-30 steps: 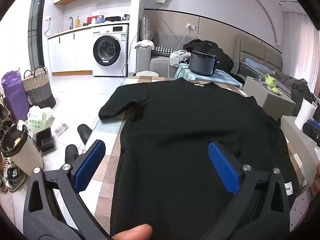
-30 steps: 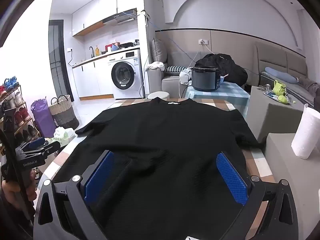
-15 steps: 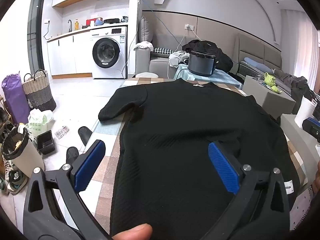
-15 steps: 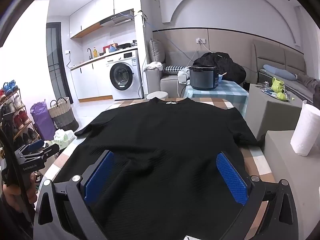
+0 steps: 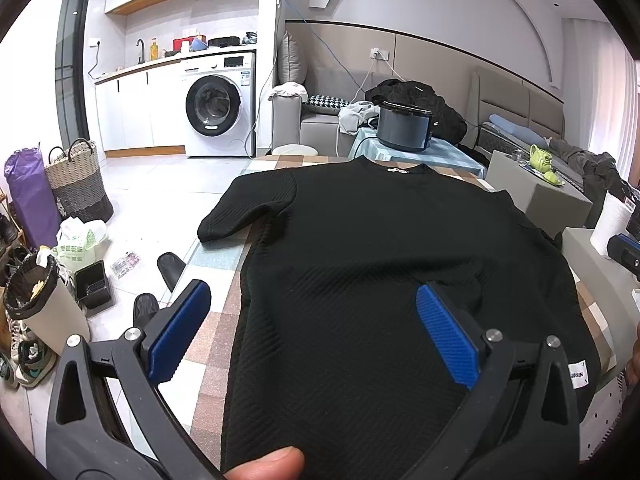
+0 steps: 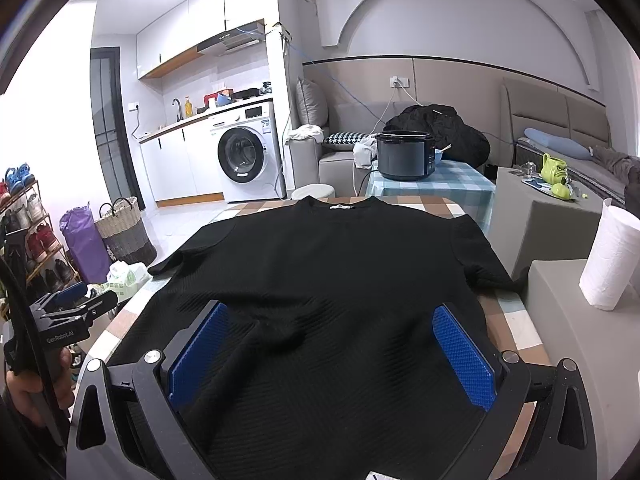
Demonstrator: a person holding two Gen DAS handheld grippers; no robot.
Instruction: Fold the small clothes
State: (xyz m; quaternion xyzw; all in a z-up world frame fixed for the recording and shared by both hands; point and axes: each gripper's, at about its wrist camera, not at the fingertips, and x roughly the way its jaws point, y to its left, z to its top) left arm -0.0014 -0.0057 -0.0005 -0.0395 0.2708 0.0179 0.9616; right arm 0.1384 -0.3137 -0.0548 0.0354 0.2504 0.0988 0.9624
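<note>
shirt (image 5: 380,280) flat on surface (image 5: 216,332) (collar far, easier folding) | left tool (image 5: 312,328) wide open | right tool (image 6: 328,344) open too, nothing gripped

Matt black ribbed cloth shirt (image 5: 380,280), blue textured rubber-like pads (image 6: 464,354) on matt black plastic gripper (image 6: 328,344), glossy checked worktop (image 5: 216,332), soft white paper roll (image 6: 610,256), woven basket (image 5: 76,180)
</note>
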